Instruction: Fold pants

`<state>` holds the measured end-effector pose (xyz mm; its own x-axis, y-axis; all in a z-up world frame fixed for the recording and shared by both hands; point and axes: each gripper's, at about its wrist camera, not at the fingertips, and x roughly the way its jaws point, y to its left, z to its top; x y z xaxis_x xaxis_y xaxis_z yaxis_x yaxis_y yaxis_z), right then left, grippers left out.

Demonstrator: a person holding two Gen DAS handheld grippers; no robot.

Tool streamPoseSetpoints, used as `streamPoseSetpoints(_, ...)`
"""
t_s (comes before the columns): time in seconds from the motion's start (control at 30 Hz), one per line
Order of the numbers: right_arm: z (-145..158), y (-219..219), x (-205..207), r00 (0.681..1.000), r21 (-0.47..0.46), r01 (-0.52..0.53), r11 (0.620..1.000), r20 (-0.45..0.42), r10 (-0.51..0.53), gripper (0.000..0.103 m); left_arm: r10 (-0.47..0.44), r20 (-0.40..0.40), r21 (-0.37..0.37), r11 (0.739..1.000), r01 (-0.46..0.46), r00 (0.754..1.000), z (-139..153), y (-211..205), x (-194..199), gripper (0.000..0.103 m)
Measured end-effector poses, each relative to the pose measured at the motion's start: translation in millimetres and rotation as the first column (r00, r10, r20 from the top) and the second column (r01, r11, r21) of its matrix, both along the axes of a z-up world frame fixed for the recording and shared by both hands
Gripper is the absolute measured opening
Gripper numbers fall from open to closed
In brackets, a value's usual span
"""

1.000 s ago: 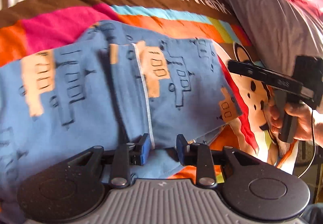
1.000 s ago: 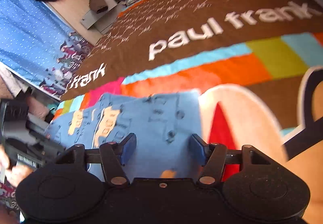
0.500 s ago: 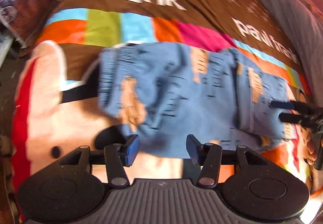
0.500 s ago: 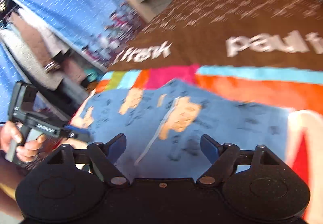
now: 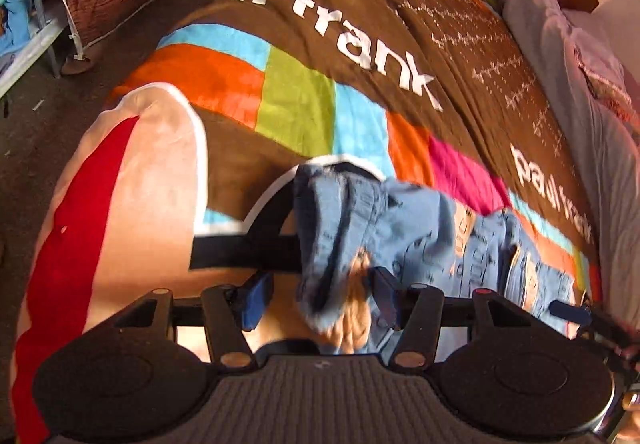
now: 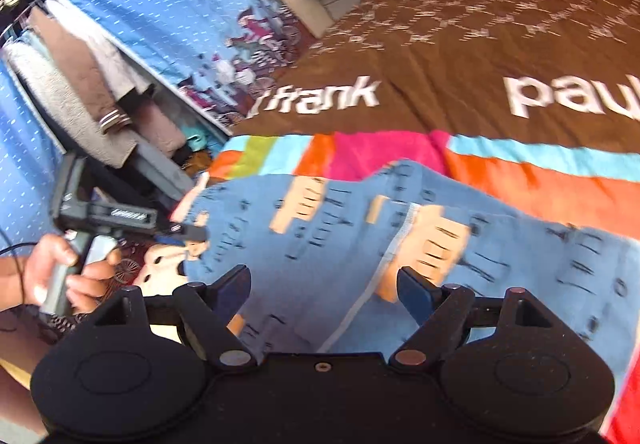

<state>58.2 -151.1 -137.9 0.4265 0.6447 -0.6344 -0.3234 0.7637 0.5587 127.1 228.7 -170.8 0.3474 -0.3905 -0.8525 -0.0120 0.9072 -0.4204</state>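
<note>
The left wrist view is aimed steeply down at the bed (image 5: 360, 56) from close above; the right wrist view is angled lower across it. The pants (image 5: 404, 228) (image 6: 360, 240) are shared by both.

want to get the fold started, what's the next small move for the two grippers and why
Probably bring the left gripper down onto the near end of the blue pants and close. Its jaws are opening and straddle that bunched end ungripped, while the right gripper hovers open above the cloth, closing slightly, holding nothing, on the blanket.
</note>
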Motion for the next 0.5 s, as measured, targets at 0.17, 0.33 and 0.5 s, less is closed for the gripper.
streamPoseSetpoints(0.17, 3.3, 37.1, 14.0, 0.994, 0.014, -0.103, 0.995, 0.031, 0.102, 0.082, -0.017, -0.006, -0.109, 0.994, 0.016, 1.000, -11.7, -4.3, 26.1, 0.083)
streamPoseSetpoints(0.33, -10.0, 73.7, 25.7, 0.971, -0.079, -0.231, 0.970, 0.041, 0.235, 0.076, -0.080, -0.011, -0.140, 0.987, 0.078, 0.997, -15.2, -14.6, 45.7, 0.053)
streamPoseSetpoints(0.5, -34.9, 97.2, 36.0, 0.942, -0.119, -0.336, 0.934, -0.031, 0.335, 0.075, -0.156, 0.004, -0.161, 0.975, 0.155, 0.988, -7.4, -23.0, 45.3, 0.030)
